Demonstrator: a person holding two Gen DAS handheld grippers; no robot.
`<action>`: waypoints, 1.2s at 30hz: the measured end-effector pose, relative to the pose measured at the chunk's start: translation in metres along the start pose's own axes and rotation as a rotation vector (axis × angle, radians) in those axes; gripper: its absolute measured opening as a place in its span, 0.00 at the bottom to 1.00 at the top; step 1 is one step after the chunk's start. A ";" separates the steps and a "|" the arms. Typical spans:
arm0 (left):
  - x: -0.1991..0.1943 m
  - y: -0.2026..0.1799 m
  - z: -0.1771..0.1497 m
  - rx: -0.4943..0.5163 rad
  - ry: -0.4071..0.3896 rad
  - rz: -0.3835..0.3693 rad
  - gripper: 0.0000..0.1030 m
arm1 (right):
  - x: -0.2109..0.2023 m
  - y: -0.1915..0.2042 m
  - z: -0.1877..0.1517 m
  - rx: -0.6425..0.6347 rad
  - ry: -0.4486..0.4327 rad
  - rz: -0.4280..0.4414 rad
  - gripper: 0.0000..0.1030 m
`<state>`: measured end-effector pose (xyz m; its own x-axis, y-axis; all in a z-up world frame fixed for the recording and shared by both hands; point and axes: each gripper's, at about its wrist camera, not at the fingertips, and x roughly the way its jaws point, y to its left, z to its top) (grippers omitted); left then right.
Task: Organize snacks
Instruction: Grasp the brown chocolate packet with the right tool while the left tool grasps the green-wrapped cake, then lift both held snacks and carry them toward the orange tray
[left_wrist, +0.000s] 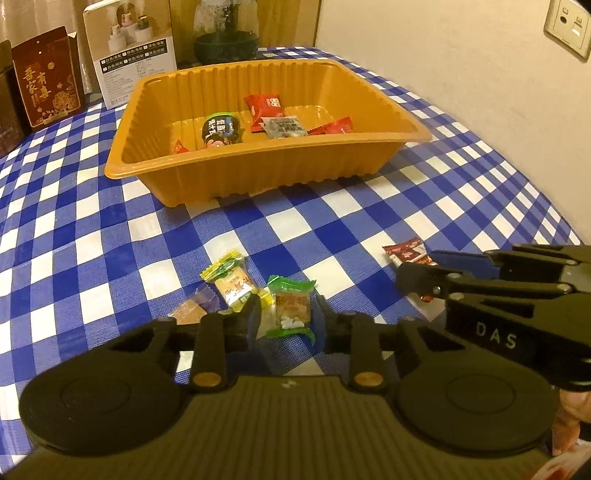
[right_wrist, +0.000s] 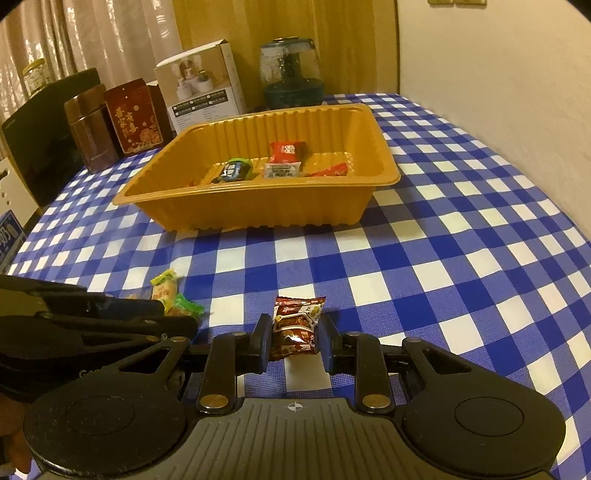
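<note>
My left gripper (left_wrist: 287, 314) is shut on a green-wrapped snack (left_wrist: 290, 312) that lies on the blue checked tablecloth. Just left of it lie a yellow-wrapped snack (left_wrist: 232, 282) and a small orange candy (left_wrist: 192, 308). My right gripper (right_wrist: 295, 341) is shut on a brown-red snack packet (right_wrist: 297, 326), low over the cloth; its fingers (left_wrist: 417, 275) enter the left wrist view from the right. Farther back stands an orange tray (left_wrist: 258, 173), (right_wrist: 258, 206) holding a red packet (left_wrist: 264, 107), a black cup snack (left_wrist: 221, 131), a grey packet (left_wrist: 284, 127) and a red candy (left_wrist: 332, 127).
Behind the tray stand a white carton (left_wrist: 129, 51), a dark red box (left_wrist: 48, 77) and a glass jar (right_wrist: 290, 74). A cream wall (left_wrist: 461, 92) runs along the table's right edge. Bare cloth lies between the snacks and the tray.
</note>
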<state>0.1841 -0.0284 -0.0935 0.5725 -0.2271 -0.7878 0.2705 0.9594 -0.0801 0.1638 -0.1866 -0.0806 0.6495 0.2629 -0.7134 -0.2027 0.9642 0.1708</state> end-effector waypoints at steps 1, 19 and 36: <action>0.001 0.000 0.000 0.002 0.001 0.000 0.22 | 0.000 0.000 0.000 0.002 0.000 0.002 0.26; -0.009 -0.007 -0.002 0.021 0.010 0.006 0.17 | -0.001 0.002 -0.001 0.009 -0.003 0.009 0.26; -0.064 -0.015 0.001 -0.051 -0.036 0.017 0.17 | -0.048 0.003 0.007 0.005 -0.037 0.016 0.26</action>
<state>0.1444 -0.0287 -0.0417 0.6046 -0.2157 -0.7668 0.2211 0.9703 -0.0986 0.1372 -0.1964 -0.0415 0.6732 0.2794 -0.6846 -0.2097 0.9600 0.1856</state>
